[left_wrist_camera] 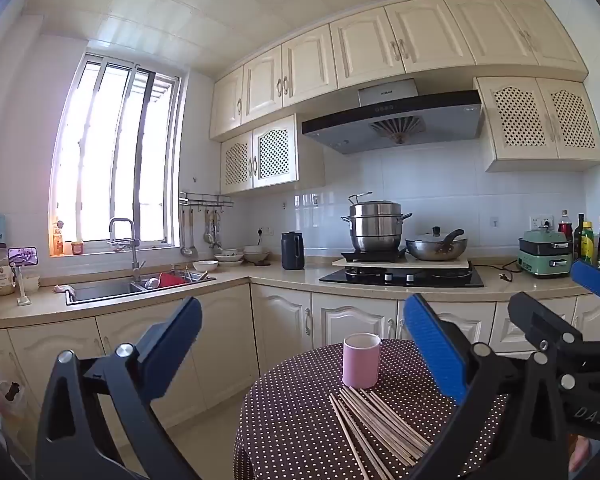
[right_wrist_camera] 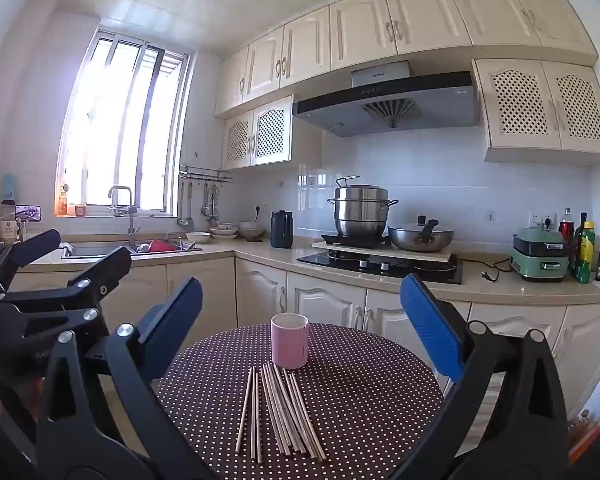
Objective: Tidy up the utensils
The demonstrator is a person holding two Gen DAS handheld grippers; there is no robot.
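Note:
A pink cup (left_wrist_camera: 361, 360) stands upright on a round table with a brown dotted cloth (left_wrist_camera: 292, 432). Several wooden chopsticks (left_wrist_camera: 376, 428) lie loose on the cloth just in front of the cup. My left gripper (left_wrist_camera: 300, 344) is open and empty, held above the table's left edge. In the right wrist view the cup (right_wrist_camera: 290, 346) and chopsticks (right_wrist_camera: 280, 416) lie straight ahead on the cloth (right_wrist_camera: 380, 400). My right gripper (right_wrist_camera: 300, 320) is open and empty above the table's near side. It also shows in the left wrist view (left_wrist_camera: 556, 300), and the left gripper shows at the left of the right wrist view (right_wrist_camera: 76, 252).
Behind the table runs an L-shaped kitchen counter (right_wrist_camera: 500, 288) with a sink (right_wrist_camera: 100, 250), a stove with a steamer pot (right_wrist_camera: 360, 212) and a wok (right_wrist_camera: 420, 238), a black jug (right_wrist_camera: 281, 229), a green appliance (right_wrist_camera: 540, 254) and bottles (right_wrist_camera: 584, 252). Floor lies left of the table.

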